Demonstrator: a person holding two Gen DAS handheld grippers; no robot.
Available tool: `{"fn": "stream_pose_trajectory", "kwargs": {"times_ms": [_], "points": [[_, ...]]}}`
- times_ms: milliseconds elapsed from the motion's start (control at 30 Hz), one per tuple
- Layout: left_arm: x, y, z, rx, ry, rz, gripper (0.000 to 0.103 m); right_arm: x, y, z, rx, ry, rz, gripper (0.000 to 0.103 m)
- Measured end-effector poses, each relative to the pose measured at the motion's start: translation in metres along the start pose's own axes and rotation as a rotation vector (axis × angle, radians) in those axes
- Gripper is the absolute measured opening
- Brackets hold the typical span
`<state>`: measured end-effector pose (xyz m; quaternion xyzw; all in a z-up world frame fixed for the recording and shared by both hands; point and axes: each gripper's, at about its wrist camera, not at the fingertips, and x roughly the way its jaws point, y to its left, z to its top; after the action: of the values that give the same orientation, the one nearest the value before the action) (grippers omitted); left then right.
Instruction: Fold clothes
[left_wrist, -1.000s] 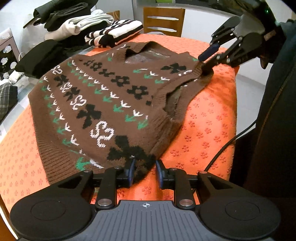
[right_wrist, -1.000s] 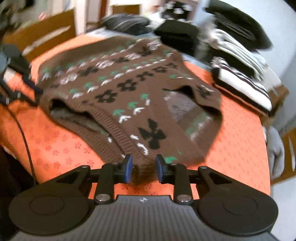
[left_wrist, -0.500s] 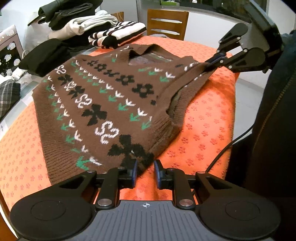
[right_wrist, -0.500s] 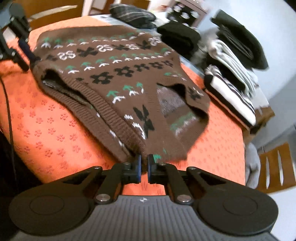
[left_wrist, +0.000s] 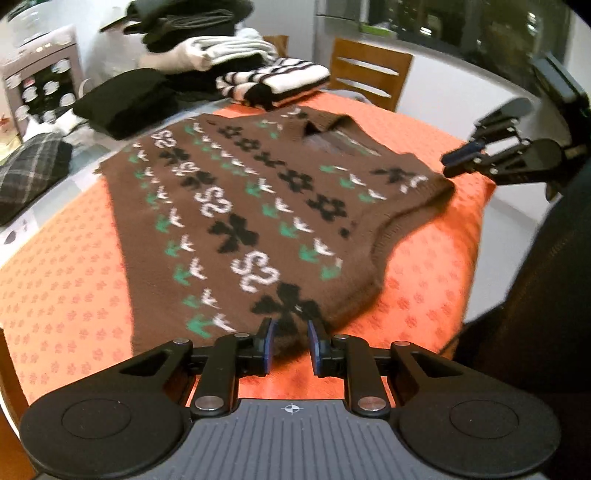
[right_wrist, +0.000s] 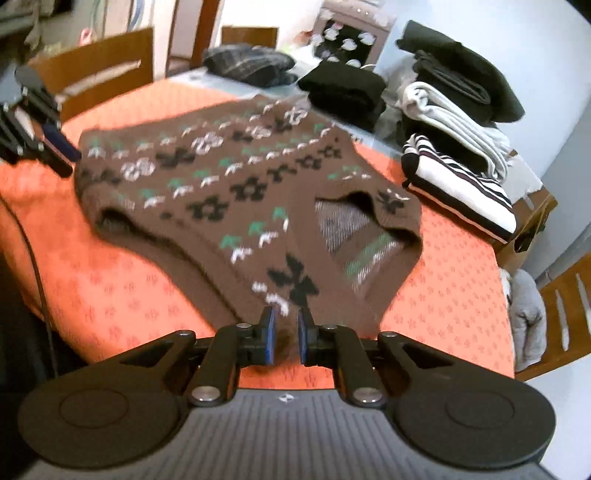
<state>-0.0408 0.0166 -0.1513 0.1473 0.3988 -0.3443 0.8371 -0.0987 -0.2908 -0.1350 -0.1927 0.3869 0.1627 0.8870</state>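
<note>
So the brown knitted sleeveless vest with black, white and green motifs (left_wrist: 258, 221) lies flat mid-frame on the orange flower-print tablecloth (left_wrist: 66, 295), probably spread for folding. The left gripper (left_wrist: 289, 341) and right gripper (right_wrist: 283, 338) are both spread, holding nothing, at its near edges. Folded clothes pile (right_wrist: 454, 147) upper right, wooden chair (left_wrist: 369, 74) top.

Ribbed knit wool vest (left_wrist: 258, 206) (matt), woven orange tablecloth (left_wrist: 66, 288), matt black plastic gripper (left_wrist: 289, 345), wooden chair (left_wrist: 369, 74)

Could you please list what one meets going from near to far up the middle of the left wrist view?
left gripper → brown patterned vest → striped folded garment → wooden chair
</note>
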Motion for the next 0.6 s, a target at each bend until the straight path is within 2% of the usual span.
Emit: {"fn": "stream_pose_trajectory", "kwargs": {"times_ms": [133, 233, 300, 400, 467, 600], "points": [[0.014, 0.017, -0.001, -0.075, 0.025, 0.037, 0.022, 0.020, -0.005, -0.003, 0.046, 0.035, -0.010, 0.013], [0.025, 0.026, -0.007, -0.101, 0.049, 0.017, 0.023, 0.038, -0.005, -0.010, 0.065, 0.107, 0.032, 0.015], [0.024, 0.029, -0.009, -0.102, 0.038, 0.006, 0.023, 0.037, -0.004, -0.010, 0.063, 0.102, 0.033, 0.015], [0.016, 0.026, -0.006, -0.057, 0.030, 0.005, 0.030, 0.024, 0.000, 0.000, 0.032, 0.055, 0.065, 0.018], [0.010, 0.023, -0.007, -0.028, 0.028, -0.004, 0.037, 0.015, 0.005, 0.008, -0.001, 0.015, 0.125, 0.030], [0.001, 0.024, -0.010, 0.038, 0.039, -0.017, 0.042, 0.008, 0.025, 0.027, -0.136, -0.060, 0.254, 0.036]]}}
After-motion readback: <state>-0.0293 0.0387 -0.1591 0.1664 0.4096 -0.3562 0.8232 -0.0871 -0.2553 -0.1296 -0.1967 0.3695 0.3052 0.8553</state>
